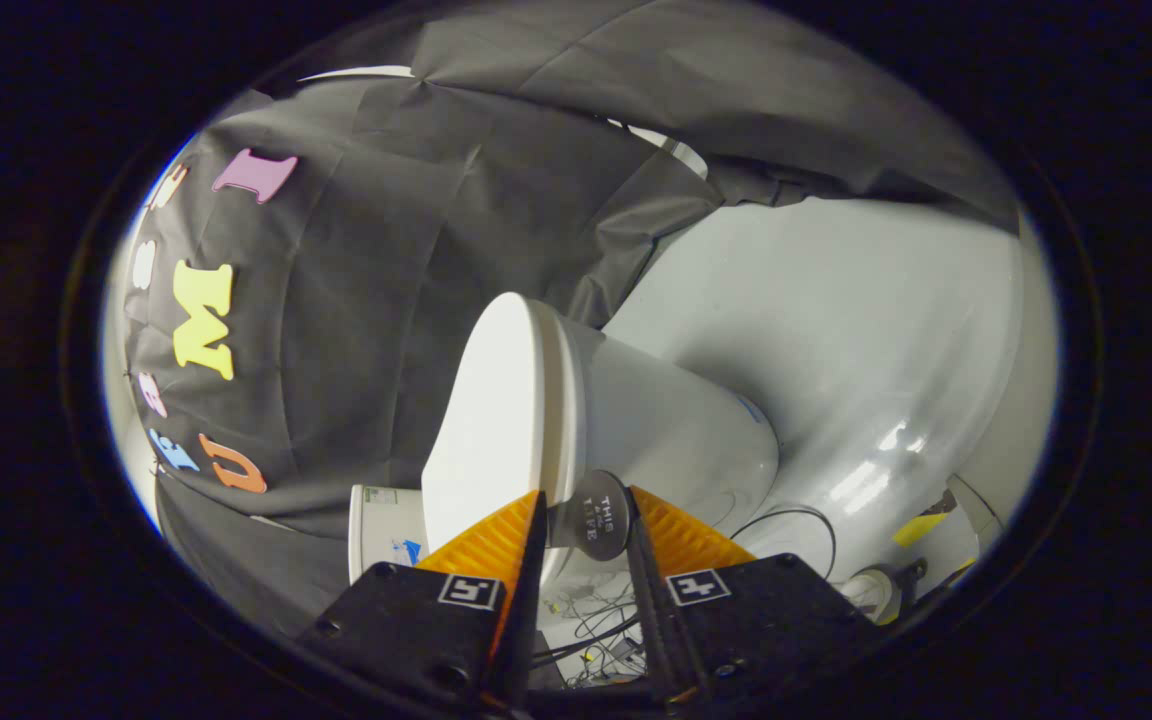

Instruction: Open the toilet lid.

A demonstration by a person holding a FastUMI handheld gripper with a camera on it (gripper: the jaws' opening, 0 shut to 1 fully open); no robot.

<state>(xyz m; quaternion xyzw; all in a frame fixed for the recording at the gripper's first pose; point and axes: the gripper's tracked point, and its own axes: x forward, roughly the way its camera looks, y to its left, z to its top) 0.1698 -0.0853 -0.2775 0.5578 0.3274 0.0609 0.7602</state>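
Roughly, the view was rolled sideways. The toilet lay tipped, bowl toward 3 o'clock, its closed lid facing 9 o'clock toward the black cloth wall. The fingers sat parted at the lid's near rim; a dark round disc filled the gap between the tips at 12 o'clock from them. I could not tell whether either finger pressed on the disc or the rim. Lid edge ran just above the left fingertip. Open room showed between lid face and cloth at 9 to 10 o'clock. Pale glossy floor spread at 2 o'clock, bare. Cables lay tangled below the fingers at 6 o'clock. A white container stood beside the lid at 8 o'clock.
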